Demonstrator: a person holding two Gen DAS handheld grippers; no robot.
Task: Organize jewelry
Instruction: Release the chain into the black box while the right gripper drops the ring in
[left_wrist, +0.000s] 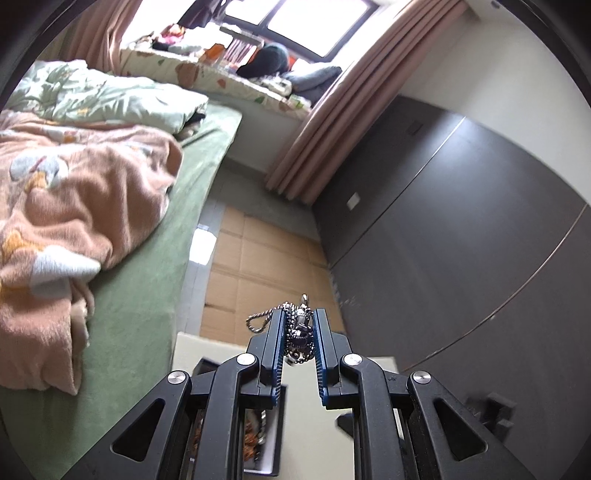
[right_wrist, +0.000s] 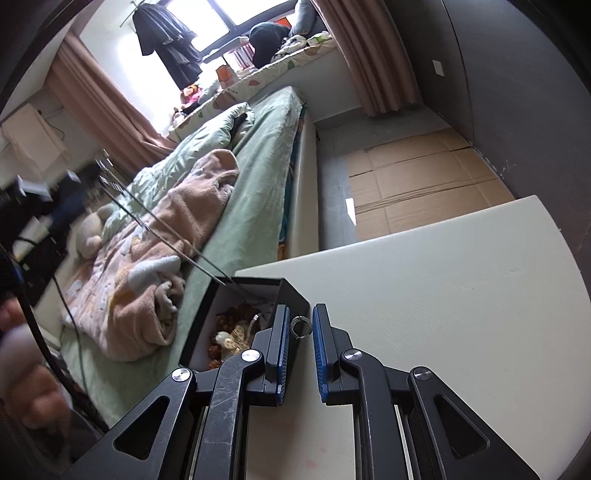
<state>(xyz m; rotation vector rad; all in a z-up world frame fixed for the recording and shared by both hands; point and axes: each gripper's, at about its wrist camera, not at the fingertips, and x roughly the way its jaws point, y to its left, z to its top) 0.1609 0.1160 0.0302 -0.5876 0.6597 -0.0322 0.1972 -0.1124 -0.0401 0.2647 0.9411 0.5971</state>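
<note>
One black box (right_wrist: 258, 295) sits open at the edge of the cream surface (right_wrist: 461, 314), right beside the bed (right_wrist: 258, 177), and holds a tangle of brownish and pale jewelry (right_wrist: 232, 332) too jumbled to count. The left hand-held gripper (left_wrist: 300, 328), raised above the box (left_wrist: 275, 432), is clamped on one bunched beaded chain (left_wrist: 301, 328), a loop of which sticks out past its left finger. The right hand-held gripper (right_wrist: 300, 326) has its jaws narrowly apart around one small metal ring (right_wrist: 301, 326) just beside the box; whether the pads touch it I cannot tell.
</note>
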